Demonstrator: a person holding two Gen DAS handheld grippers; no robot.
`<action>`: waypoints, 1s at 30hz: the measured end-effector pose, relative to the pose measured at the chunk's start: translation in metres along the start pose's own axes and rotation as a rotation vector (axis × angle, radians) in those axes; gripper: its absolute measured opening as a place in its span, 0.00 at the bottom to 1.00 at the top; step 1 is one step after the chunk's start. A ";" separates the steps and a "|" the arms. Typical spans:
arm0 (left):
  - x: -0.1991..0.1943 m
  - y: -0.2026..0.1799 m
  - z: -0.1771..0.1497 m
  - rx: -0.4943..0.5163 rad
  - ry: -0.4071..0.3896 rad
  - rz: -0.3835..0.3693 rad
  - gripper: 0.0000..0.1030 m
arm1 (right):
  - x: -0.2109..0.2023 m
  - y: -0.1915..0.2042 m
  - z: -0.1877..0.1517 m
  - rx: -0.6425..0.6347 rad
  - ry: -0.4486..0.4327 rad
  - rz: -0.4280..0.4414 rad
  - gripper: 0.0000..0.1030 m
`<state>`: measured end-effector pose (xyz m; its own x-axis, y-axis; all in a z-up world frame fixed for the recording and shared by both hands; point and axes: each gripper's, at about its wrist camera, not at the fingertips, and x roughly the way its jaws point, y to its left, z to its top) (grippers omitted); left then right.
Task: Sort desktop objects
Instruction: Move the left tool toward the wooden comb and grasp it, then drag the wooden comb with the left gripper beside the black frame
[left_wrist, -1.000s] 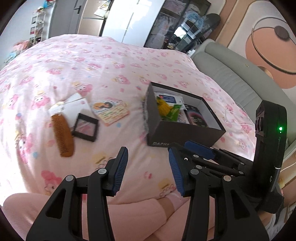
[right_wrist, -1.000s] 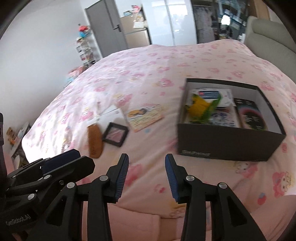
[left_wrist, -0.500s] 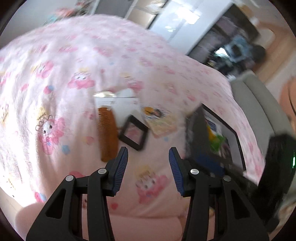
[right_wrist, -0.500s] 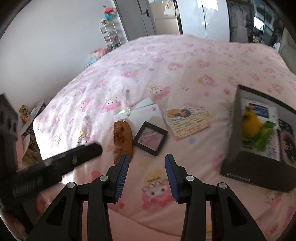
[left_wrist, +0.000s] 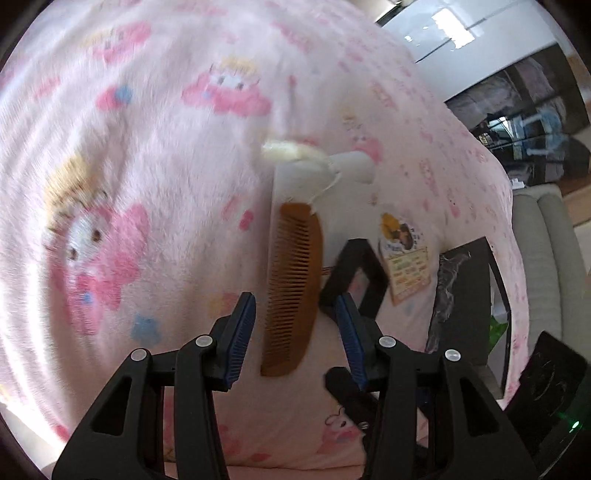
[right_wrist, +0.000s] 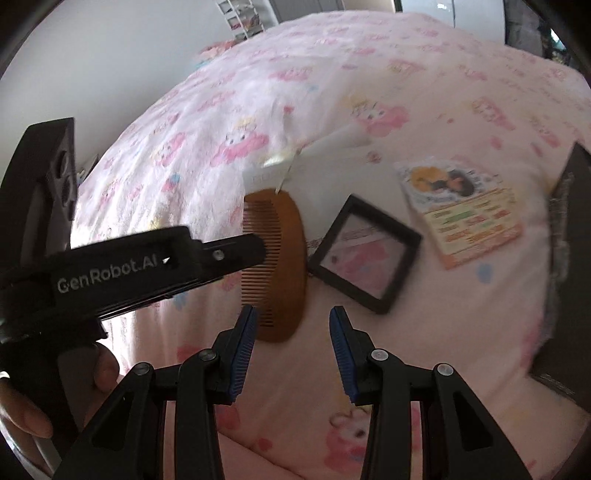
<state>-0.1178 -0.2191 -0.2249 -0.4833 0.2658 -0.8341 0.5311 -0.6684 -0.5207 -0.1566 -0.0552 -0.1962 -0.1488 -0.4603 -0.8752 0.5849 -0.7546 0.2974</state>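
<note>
1. Nearest to me, the left gripper (left_wrist: 295, 325) hangs low over the pink cartoon-print blanket (left_wrist: 129, 166) with its blue-padded fingers (left_wrist: 242, 328) spread apart, released and holding nothing; the near end of the comb sits in the gap between them
2. The right gripper (right_wrist: 291, 347) is likewise spread wide and empty, hovering over bare blanket just right of the comb's near end
3. The wooden comb (left_wrist: 295, 284) lies flat on the blanket, running near to far, teeth toward the left
4. Just right of the comb is a small black square frame (right_wrist: 364, 254) with a pink inside, lying flat and turned at an angle
5. Right of the frame and a little farther lies a colourful printed card (right_wrist: 461, 218), flat on the blanket
6. At the comb's far end a white card or envelope (left_wrist: 295, 177) with a pale tag and string rests partly beneath it
7. Far right, the black box (left_wrist: 465, 295) stands on the blanket, well apart from the comb; its contents are too hidden to make out
</note>
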 end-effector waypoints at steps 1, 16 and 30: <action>0.003 0.002 0.000 -0.011 0.014 0.001 0.44 | 0.005 -0.001 0.000 0.006 0.013 0.007 0.36; 0.014 -0.040 -0.044 0.117 0.172 -0.143 0.06 | -0.021 -0.022 -0.035 -0.012 0.067 -0.020 0.36; 0.012 -0.058 -0.067 0.119 0.168 -0.160 0.34 | -0.062 -0.100 -0.080 0.151 0.025 -0.054 0.36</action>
<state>-0.1081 -0.1307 -0.2168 -0.4269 0.4798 -0.7665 0.3665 -0.6831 -0.6317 -0.1422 0.0860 -0.2021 -0.1558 -0.4067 -0.9002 0.4496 -0.8406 0.3019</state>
